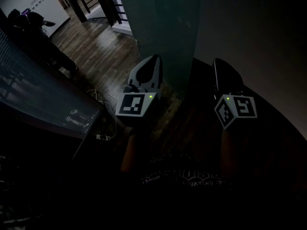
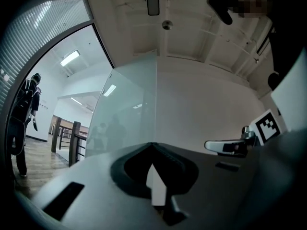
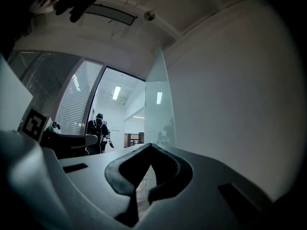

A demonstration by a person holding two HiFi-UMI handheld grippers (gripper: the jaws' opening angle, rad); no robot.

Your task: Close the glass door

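Note:
The frosted glass door (image 1: 163, 28) stands open, edge-on, ahead of me beside a plain white wall (image 1: 249, 32). In the left gripper view the glass door (image 2: 127, 109) fills the middle. In the right gripper view the glass door (image 3: 158, 109) rises just above the jaw tips. My left gripper (image 1: 154, 57) points at the door's lower part, jaws shut and empty, their tips meeting (image 2: 152, 144). My right gripper (image 1: 218, 61) is held level beside it, nearer the wall, also shut on nothing (image 3: 151, 145). Neither gripper visibly touches the door.
A person with a backpack (image 3: 98, 131) stands in the bright doorway beyond, also visible as a person (image 2: 24, 119) at the left. A wall of blinds (image 1: 29, 95) runs along the left. Cables (image 1: 103, 123) lie on the wooden floor (image 1: 96, 47). A dark railing (image 2: 67, 138) stands further off.

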